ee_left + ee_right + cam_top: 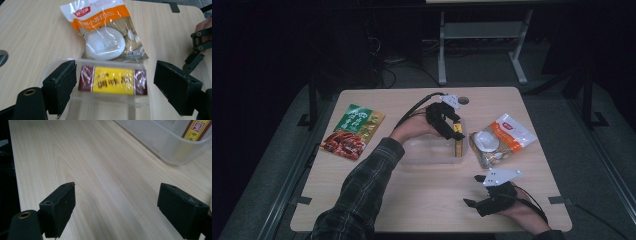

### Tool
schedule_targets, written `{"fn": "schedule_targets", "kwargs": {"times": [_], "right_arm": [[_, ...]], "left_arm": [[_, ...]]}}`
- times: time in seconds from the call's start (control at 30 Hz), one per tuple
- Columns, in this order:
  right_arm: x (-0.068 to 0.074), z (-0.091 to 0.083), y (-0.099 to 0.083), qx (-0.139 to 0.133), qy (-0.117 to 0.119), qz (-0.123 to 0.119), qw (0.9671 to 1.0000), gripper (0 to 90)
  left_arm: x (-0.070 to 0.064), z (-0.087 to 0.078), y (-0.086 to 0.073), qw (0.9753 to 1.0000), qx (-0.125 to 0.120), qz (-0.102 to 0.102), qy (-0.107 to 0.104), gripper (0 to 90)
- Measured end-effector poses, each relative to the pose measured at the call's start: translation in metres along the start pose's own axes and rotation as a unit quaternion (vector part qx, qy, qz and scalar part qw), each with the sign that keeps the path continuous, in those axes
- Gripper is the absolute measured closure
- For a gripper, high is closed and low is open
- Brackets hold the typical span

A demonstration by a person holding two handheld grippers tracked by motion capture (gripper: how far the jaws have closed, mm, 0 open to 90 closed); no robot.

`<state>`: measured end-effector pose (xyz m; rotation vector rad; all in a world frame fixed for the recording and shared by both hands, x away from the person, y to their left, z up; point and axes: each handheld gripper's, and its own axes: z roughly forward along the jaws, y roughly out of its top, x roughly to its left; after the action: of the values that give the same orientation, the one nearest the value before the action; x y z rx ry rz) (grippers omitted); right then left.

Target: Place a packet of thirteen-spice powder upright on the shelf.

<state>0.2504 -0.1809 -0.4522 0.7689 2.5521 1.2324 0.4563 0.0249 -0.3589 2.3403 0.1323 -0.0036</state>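
A clear plastic container sits mid-table. Inside, at its right end, a yellow box with dark red ends stands on edge against the wall. My left gripper hovers over that end, open. In the left gripper view its jaws stand wide on either side of the box, not touching it. My right gripper rests open near the table's front right. In the right gripper view nothing but bare wood lies between the jaws, with the container and box beyond.
An orange-and-white snack bag lies just right of the container, close behind the box. A green-and-red packet lies at the table's left. A round grommet sits near the far edge.
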Motion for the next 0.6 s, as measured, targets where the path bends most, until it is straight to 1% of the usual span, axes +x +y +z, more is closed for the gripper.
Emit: {"fn": "schedule_targets", "kwargs": {"times": [0.07, 0.17, 0.2, 0.3, 0.37, 0.43, 0.53, 0.6], "right_arm": [[0.000, 0.000, 0.000, 0.000, 0.000, 0.001, 1.0000, 14.4], [0.000, 0.001, 0.000, 0.001, -0.001, 0.004, 1.0000, 14.4], [0.000, 0.001, 0.000, 0.001, -0.002, 0.004, 1.0000, 14.4], [0.000, 0.001, 0.000, 0.005, -0.002, 0.009, 0.9999, 14.4], [0.000, 0.002, 0.000, 0.005, -0.002, 0.007, 1.0000, 14.4], [-0.001, 0.002, 0.000, 0.006, -0.002, 0.003, 1.0000, 14.4], [0.000, 0.003, 0.000, 0.007, 0.001, 0.004, 1.0000, 14.4], [0.000, 0.003, 0.000, 0.008, 0.001, 0.006, 0.9999, 14.4]], "left_arm": [[-0.001, -0.008, -0.004, 1.0000, 0.003, 0.003, 0.009, 17.7], [-0.003, -0.019, -0.010, 0.9999, 0.000, -0.006, 0.016, 17.5], [-0.003, -0.023, -0.013, 0.9998, 0.002, -0.005, 0.018, 17.5], [-0.007, -0.035, -0.021, 0.9996, -0.004, -0.013, 0.024, 17.5], [-0.012, -0.042, -0.027, 0.9993, -0.008, -0.022, 0.028, 17.5], [-0.016, -0.047, -0.033, 0.9990, -0.006, -0.030, 0.033, 17.6], [-0.025, -0.056, -0.046, 0.9978, -0.002, -0.054, 0.040, 17.6], [-0.030, -0.061, -0.053, 0.9974, -0.001, -0.059, 0.042, 17.6]]}}
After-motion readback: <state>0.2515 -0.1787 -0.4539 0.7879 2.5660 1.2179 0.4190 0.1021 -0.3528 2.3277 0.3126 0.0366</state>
